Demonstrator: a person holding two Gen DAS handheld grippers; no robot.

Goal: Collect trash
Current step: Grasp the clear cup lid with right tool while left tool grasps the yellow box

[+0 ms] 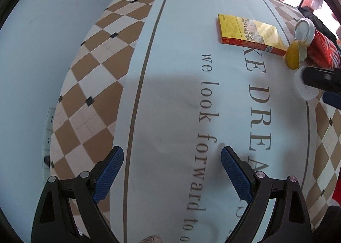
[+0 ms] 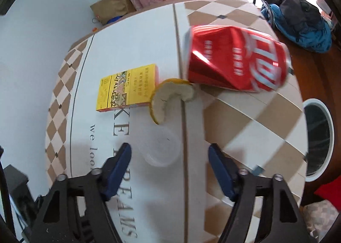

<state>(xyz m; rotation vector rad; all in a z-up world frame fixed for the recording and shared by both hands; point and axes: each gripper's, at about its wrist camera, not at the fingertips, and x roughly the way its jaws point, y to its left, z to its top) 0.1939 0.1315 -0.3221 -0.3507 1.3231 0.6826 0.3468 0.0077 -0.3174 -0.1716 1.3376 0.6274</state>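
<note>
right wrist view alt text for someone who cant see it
Open right gripper hovers over a clear plastic lid on a printed tablecloth. Beyond lie a citrus peel, a yellow cigarette pack and a dented red soda can.

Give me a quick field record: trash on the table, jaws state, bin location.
trash: crushed red can on its side; yellow box lying flat; citrus peel; clear plastic lid
left gripper: jaws open, empty, over bare tablecloth
right gripper: jaws open, either side of the lid
bin: off the table's right edge
</note>
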